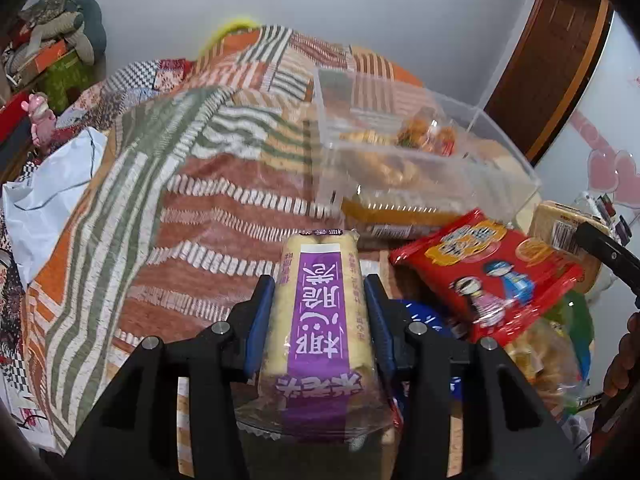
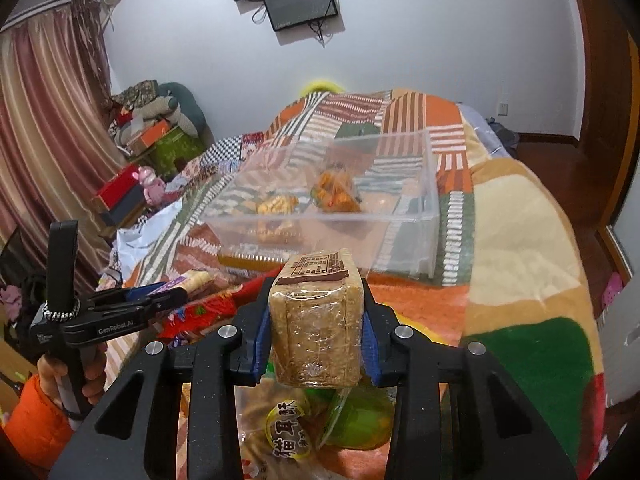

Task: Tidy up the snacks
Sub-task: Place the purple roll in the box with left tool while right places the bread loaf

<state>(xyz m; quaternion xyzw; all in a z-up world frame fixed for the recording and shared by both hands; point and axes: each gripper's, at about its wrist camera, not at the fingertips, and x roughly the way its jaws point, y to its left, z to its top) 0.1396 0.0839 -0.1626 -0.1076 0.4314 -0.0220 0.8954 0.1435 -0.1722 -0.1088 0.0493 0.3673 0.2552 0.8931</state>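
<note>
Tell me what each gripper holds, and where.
Left gripper: purple-labelled pale rice-roll packet, clamped across its long sides. Right gripper: clear-wrapped tan brick-shaped snack block, clamped across its side faces.

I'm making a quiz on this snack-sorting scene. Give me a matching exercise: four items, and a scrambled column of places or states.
Things:
1. long purple-labelled snack pack
2. brown cellophane-wrapped snack block
3. flat red snack packet
4. clear plastic bin

Places or states:
A. on the bedspread, some snacks inside
B. clamped in the right gripper
C. on the pile beside the bin
D. clamped in the left gripper

Pairs: 1-D, 2-B, 3-C, 4-A
</note>
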